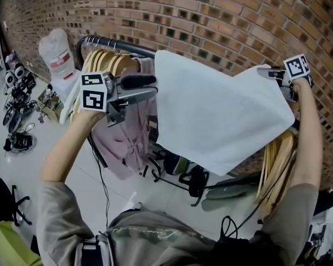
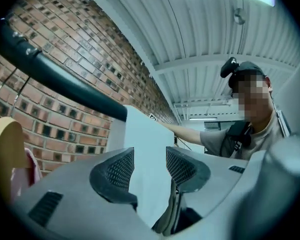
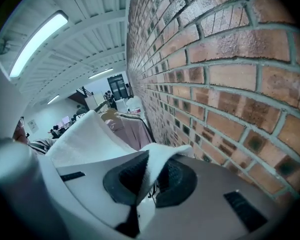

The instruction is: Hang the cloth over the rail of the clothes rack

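Brick wall (image 1: pixel 211 15) fills the back, with a pale floor (image 1: pixel 55 148) below and gear scattered along its left edge. The person (image 1: pixel 172 237) stands at the rack in a grey top, both arms raised.

The white cloth (image 1: pixel 211 115) is spread wide between the two grippers. It is up at rail height in front of the wall, and its lower edge sags to a point over the middle of the rack. The dark rail (image 1: pixel 108 42) runs in from the upper left and goes out of sight behind the cloth. In the left gripper view the cloth's top edge covers the rail, but I cannot tell if it rests on it.

A pink garment (image 1: pixel 122 143) hangs under the rail, just left of the cloth. There is one bunch of wooden hangers (image 1: pixel 102 62) by the rail's bend and a second bunch (image 1: pixel 275 159) under the cloth's right side. A white bag (image 1: pixel 56 54) sits on the floor behind the rack end.

The left gripper (image 1: pixel 143 88) lies level at the cloth's left edge. Its pads (image 2: pixel 117 171) stand a narrow way apart — the cloth is in the gap but not pinched.

The right gripper (image 1: pixel 265 71) is at the cloth's top right corner, close to the bricks, and tilts down. Its pads (image 3: pixel 127 179) are clamped on that corner — a fold curls up out of them.
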`<state>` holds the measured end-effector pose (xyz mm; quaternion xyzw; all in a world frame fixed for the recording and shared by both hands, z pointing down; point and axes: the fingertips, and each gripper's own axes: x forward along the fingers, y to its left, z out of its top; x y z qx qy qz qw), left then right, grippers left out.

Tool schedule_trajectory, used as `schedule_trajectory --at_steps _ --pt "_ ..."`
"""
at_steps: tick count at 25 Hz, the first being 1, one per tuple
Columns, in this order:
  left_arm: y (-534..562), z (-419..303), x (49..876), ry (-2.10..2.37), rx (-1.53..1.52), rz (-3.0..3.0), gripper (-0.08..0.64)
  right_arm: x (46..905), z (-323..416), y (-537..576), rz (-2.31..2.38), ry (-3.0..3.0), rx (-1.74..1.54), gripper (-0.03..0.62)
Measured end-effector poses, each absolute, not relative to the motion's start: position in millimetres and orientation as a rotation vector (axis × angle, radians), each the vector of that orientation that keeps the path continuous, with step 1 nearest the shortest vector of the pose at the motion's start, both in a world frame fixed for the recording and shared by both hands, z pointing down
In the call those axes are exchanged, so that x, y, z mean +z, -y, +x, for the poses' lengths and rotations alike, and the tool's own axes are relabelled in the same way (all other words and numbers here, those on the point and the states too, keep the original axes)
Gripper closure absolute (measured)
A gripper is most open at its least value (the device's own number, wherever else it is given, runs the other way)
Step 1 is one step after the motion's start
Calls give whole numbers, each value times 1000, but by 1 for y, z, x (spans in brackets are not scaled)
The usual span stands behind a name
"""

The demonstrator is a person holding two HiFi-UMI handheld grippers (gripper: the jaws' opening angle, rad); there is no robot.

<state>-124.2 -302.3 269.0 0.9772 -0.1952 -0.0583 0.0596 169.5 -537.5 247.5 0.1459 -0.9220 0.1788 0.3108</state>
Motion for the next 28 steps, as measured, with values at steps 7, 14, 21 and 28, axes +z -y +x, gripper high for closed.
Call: schedule_trajectory --at_steps 7,14,21,28 --pt "338 -125 290 642 -52 2958 356 238 169 542 393 2470 430 572" --pt "332 -109 288 436 -44 2984 357 239 169 537 372 2485 495 572" --pt "335 -106 288 454 22 2991 532 238 174 548 425 2471 453 572" --pt "318 -104 246 217 -278 2941 535 244 182 556 509 2417 446 572"
